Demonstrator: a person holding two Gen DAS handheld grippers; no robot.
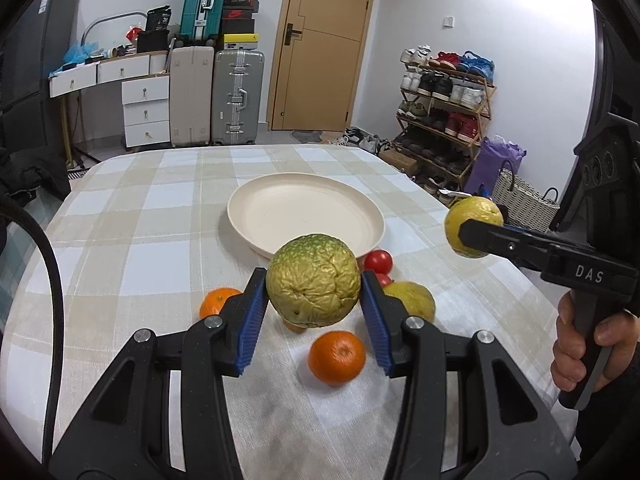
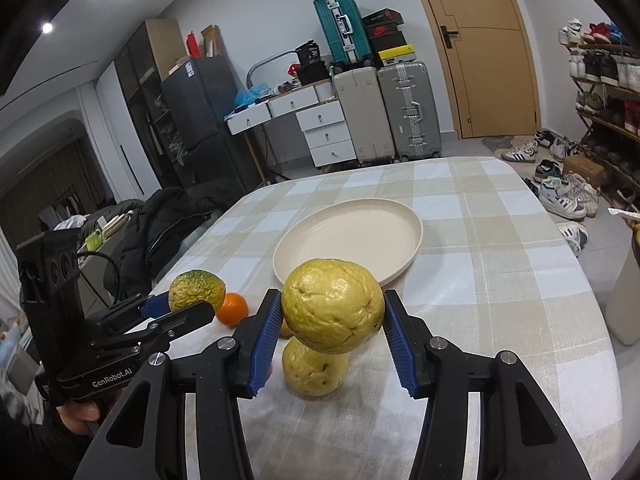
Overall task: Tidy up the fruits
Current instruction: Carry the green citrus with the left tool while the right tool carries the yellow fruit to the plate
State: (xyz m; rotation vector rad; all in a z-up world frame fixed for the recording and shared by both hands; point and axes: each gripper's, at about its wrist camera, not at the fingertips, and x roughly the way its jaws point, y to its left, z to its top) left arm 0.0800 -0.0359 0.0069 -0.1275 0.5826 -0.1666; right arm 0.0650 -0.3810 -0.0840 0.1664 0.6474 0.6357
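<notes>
Round cream plate [image 1: 306, 196] with a raised rim is bare; nothing placed yet. Left gripper [image 1: 314, 294] clenched on a green-mottled, wrinkled yellow citrus [image 1: 313, 280], right gripper [image 2: 332, 316] on a paler wrinkled yellow citrus [image 2: 333, 306], both held above the checked woven tablecloth [image 1: 140, 240]. Smooth glossy oranges [image 1: 337, 357], red tomatoes [image 1: 378, 262] and another yellow fruit [image 2: 314, 372] lie near the plate.

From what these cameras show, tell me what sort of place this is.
Most likely a lived-in home, perhaps an apartment's entry or dining area: a wooden rack of shoes, stacked hard-shell suitcases, and a table with a checked cloth.
</notes>
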